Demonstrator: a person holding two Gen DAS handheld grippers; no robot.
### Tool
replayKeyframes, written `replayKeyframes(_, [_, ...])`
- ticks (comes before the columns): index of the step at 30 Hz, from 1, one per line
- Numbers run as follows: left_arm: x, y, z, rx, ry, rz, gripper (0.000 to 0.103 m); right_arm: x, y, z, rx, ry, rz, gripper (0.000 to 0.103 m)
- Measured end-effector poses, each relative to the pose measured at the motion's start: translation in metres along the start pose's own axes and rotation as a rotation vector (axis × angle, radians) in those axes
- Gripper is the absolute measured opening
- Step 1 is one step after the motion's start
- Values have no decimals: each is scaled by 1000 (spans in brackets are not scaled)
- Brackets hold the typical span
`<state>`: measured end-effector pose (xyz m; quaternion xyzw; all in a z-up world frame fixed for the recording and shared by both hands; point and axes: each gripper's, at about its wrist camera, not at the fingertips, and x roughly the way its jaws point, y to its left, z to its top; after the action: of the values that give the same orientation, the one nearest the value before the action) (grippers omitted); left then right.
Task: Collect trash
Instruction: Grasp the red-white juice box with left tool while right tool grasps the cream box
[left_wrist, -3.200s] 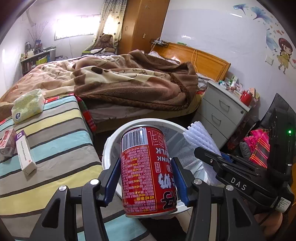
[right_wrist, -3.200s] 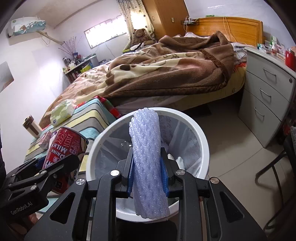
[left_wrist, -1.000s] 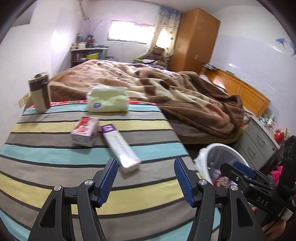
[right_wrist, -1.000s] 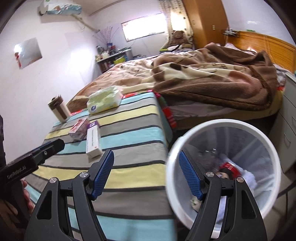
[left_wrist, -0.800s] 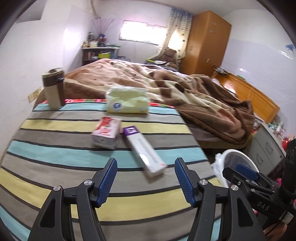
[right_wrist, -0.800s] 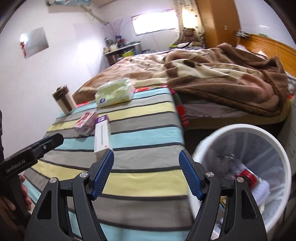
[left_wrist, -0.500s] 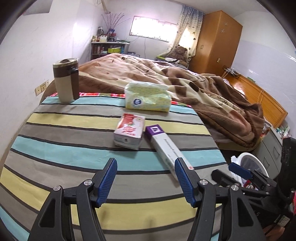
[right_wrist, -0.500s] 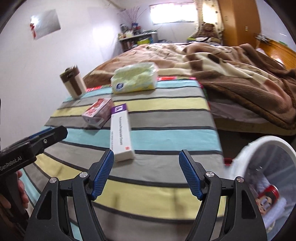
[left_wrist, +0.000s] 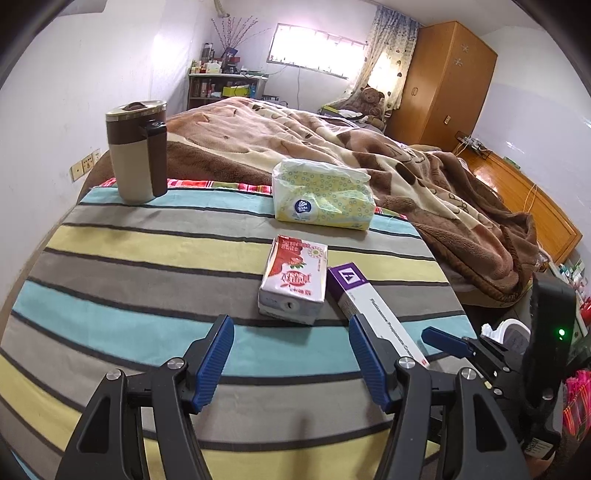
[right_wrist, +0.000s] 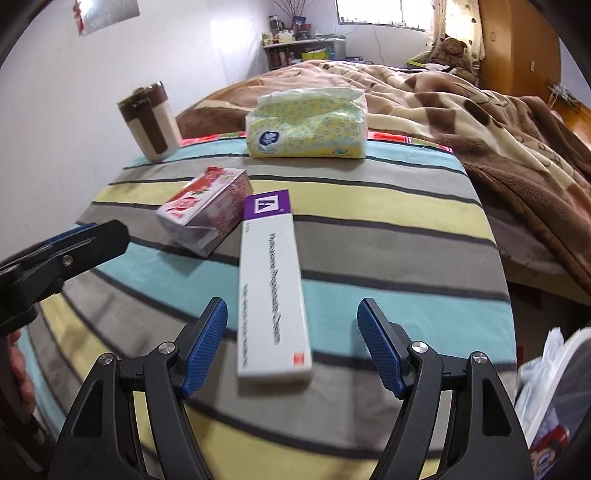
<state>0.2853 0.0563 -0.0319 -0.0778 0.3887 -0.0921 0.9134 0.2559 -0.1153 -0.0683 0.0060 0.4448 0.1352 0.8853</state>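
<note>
The left gripper (left_wrist: 290, 358) hangs over the striped cloth (left_wrist: 110, 288) with its blue pads spread apart and nothing between them. At twelve o'clock from it, just past the pads, lies a red and white carton (left_wrist: 295, 284). At one o'clock, just beside the carton, lies a long white box with a purple end (left_wrist: 364, 306).

The right gripper (right_wrist: 291, 347) also stands wide, holding nothing; the near end of the long box (right_wrist: 271, 291) lies on the cloth between its pads, untouched. Further off, at twelve o'clock, sits a yellow tissue pack (right_wrist: 308, 125), and at ten o'clock a brown and beige mug (right_wrist: 151, 122). At four o'clock the white bin (right_wrist: 546, 402) shows at the frame edge. Behind the cloth spreads a brown blanket (left_wrist: 332, 147).
</note>
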Motion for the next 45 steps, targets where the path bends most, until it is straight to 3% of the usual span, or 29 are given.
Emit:
replayKeyframes(10, [35, 0, 14, 20, 40, -5, 65, 15, -12, 15, 17, 9, -59, 73])
replayKeyframes(18, [69, -6, 23, 55, 88, 6, 71, 19, -22, 23, 44, -3, -108, 42])
replayKeyframes(20, [76, -5, 23, 47, 92, 10, 71, 19, -26, 23, 63, -10, -106, 40])
replayKeyframes(34, [104, -8, 28, 57, 124, 38, 71, 21, -28, 25, 77, -16, -90, 40])
replayKeyframes(38, [103, -8, 27, 63, 120, 62, 58, 20, -28, 24, 86, -19, -85, 40])
replayKeyframes(45, [90, -10, 23, 64, 103, 63, 57, 15, -28, 19, 99, -31, -68, 39])
